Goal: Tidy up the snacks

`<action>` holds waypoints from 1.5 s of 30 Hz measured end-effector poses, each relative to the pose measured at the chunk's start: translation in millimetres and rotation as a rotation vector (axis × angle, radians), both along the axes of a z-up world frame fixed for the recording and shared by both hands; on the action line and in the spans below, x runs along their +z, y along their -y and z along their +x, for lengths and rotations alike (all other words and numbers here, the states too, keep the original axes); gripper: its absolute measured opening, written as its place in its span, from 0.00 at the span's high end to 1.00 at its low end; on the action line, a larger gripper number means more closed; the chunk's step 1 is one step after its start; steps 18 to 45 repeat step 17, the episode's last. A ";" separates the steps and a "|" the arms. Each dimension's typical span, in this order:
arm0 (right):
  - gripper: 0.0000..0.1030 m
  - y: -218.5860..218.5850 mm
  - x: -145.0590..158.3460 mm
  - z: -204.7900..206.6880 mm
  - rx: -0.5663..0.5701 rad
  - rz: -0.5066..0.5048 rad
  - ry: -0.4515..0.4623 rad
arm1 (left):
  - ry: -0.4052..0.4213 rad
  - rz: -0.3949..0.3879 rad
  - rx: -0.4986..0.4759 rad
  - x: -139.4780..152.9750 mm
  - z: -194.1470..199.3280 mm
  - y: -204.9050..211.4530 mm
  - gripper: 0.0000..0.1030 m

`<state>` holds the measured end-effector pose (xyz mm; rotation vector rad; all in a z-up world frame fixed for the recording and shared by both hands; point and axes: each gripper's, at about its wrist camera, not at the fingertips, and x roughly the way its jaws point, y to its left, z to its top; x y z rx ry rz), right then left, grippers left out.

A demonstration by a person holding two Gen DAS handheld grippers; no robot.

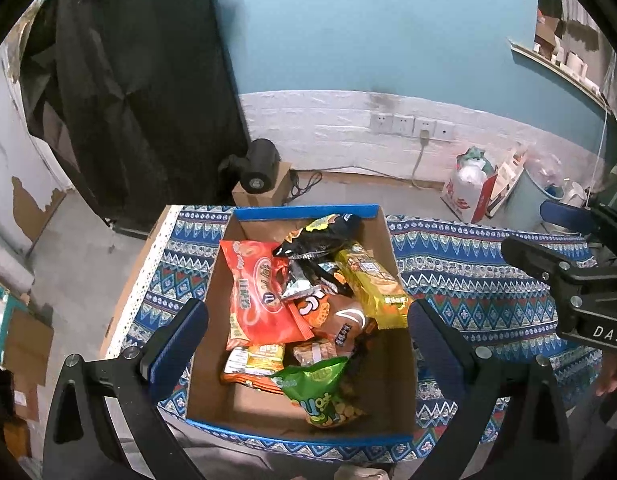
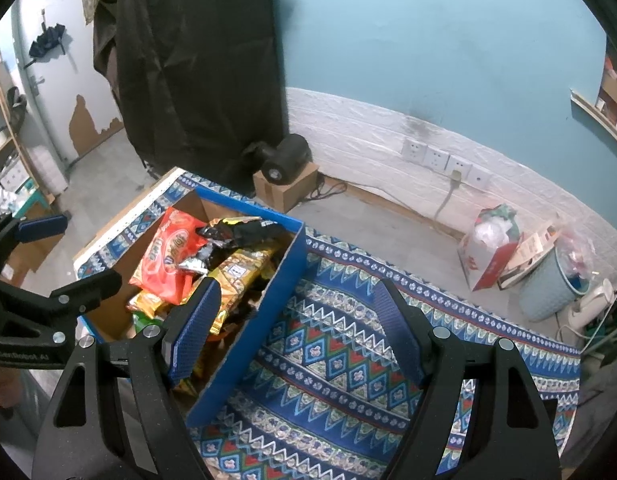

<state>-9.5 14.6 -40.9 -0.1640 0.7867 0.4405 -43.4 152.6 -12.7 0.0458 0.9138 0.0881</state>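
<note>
A blue-rimmed cardboard box point(image 1: 392, 256) on the patterned tablecloth holds several snack packets: an orange-red bag point(image 1: 260, 292), a black bag point(image 1: 320, 236), a yellow packet point(image 1: 372, 284), a brown bag point(image 1: 340, 316) and a green bag point(image 1: 324, 392). My left gripper point(image 1: 308, 340) is open and empty, held above the box, with its fingers to either side. My right gripper point(image 2: 296, 328) is open and empty, straddling the box's right wall point(image 2: 268, 312). The box contents show in the right wrist view too, with the orange-red bag point(image 2: 168, 256) on top.
The tablecloth point(image 2: 348, 360) covers the table right of the box. On the floor behind are a small cardboard box with a black device point(image 1: 260, 172), wall sockets point(image 1: 412, 126), a red-white bag point(image 1: 472, 188) and a pale blue bin point(image 2: 556, 284).
</note>
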 end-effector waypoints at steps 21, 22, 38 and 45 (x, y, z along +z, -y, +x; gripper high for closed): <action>0.24 0.8 1.1 0.5 -0.002 -0.001 0.003 | 0.005 0.007 0.002 -0.2 -1.8 0.7 0.02; 0.24 0.8 1.1 0.5 -0.002 -0.001 0.003 | 0.005 0.007 0.002 -0.2 -1.8 0.7 0.02; 0.24 0.8 1.1 0.5 -0.002 -0.001 0.003 | 0.005 0.007 0.002 -0.2 -1.8 0.7 0.02; 0.24 0.8 1.1 0.5 -0.002 -0.001 0.003 | 0.005 0.007 0.002 -0.2 -1.8 0.7 0.02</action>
